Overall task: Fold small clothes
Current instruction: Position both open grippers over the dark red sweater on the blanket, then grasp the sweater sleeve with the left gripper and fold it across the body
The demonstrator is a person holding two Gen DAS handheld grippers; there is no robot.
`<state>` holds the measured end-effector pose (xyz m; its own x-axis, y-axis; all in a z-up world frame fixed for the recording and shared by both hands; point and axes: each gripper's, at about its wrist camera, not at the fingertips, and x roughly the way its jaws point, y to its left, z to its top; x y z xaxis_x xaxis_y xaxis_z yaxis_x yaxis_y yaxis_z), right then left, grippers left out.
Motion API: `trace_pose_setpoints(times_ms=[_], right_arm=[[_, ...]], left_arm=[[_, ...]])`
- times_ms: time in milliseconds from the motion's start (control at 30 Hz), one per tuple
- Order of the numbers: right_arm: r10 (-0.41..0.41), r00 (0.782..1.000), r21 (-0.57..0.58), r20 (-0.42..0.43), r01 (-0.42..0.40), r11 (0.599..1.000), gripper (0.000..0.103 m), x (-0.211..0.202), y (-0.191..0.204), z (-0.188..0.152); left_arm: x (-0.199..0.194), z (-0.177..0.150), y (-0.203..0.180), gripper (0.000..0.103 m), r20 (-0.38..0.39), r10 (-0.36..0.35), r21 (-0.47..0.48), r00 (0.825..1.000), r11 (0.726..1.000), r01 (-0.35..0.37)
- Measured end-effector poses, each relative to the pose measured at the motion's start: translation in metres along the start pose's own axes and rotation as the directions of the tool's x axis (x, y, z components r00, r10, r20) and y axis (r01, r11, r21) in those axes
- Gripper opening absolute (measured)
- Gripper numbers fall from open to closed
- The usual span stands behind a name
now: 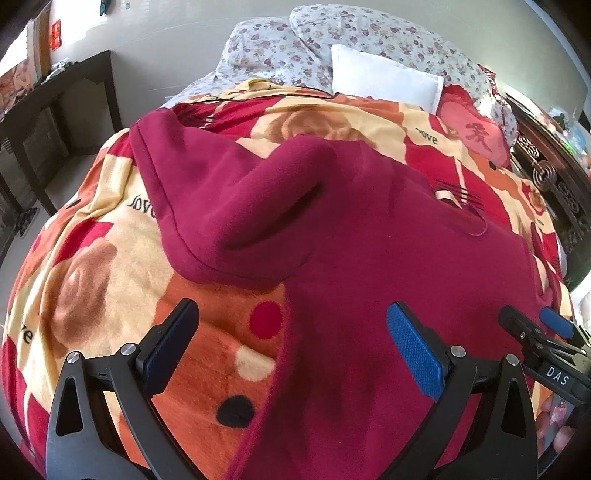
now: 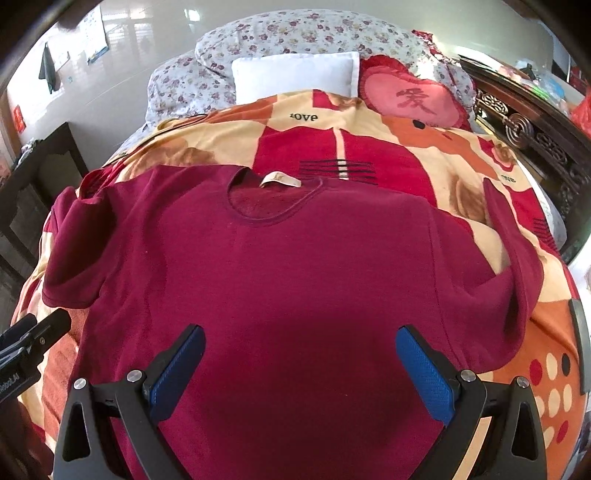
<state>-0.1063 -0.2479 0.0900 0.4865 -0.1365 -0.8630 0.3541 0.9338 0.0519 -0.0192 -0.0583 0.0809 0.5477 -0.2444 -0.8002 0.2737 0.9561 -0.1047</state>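
Garment: a dark red long-sleeved top (image 2: pixel 280 266) of soft, fleece-like cloth, with a round neckline and a pale label (image 2: pixel 279 180) sewn inside the collar.
Where it lies: spread front-up on a flowered blanket (image 2: pixel 424 155) in red, orange and cream that covers a bed, with the neck toward the pillows and the hem toward the cameras.
Sleeves: in the right wrist view the sleeve at picture-left is bunched and doubled back near the shoulder, while the one at picture-right runs up along the blanket in a narrow strip.
Left gripper (image 1: pixel 291 347): jaws wide apart and holding nothing, poised over the top's side edge; one blue pad is above the orange blanket, the other above red cloth.
Right gripper (image 2: pixel 300 373): jaws wide apart and empty, poised over the lower middle of the top.
Left wrist view only: a raised fold of the sleeve with a deep crease, seen close; the right gripper's tip at the right border; a dark table (image 1: pixel 55 110) by the wall.
Right wrist view only: the whole neckline and both shoulders; the left gripper's dark tip at the left border.
Head of the bed: a white pillow (image 2: pixel 295 75), a pink heart-shaped cushion (image 2: pixel 413 101) beside it, and a floral quilt (image 2: pixel 295 33) behind both.
Beside the bed: a dark carved wooden frame (image 2: pixel 524 129) at picture-right.
Containers: I cannot tell any apart.
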Motion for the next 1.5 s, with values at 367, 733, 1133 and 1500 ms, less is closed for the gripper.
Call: trace_pose_setpoints(times_ms=[367, 733, 1133, 1500], right_arm=[[0.021, 1.000, -0.038, -0.005, -0.021, 0.999, 0.102, 0.009, 0.019, 0.005], [0.071, 0.997, -0.086, -0.023, -0.073, 0.994, 0.102, 0.013, 0.038, 0.007], [0.098, 0.994, -0.089, -0.057, -0.103, 0.991, 0.102, 0.024, 0.043, 0.011], [0.132, 0.989, -0.040, -0.061, -0.134, 0.990, 0.102, 0.029, 0.032, 0.008]], left_arm=[[0.005, 0.012, 0.025, 0.102, -0.005, 0.031, -0.026, 1.000, 0.999, -0.031], [0.025, 0.074, 0.126, 0.102, 0.039, 0.100, -0.217, 0.994, 0.972, -0.089], [0.110, 0.120, 0.180, 0.090, 0.020, 0.046, -0.361, 0.999, 0.932, -0.036], [0.106, 0.133, 0.187, 0.010, 0.082, -0.129, -0.383, 0.988, 0.911, 0.151]])
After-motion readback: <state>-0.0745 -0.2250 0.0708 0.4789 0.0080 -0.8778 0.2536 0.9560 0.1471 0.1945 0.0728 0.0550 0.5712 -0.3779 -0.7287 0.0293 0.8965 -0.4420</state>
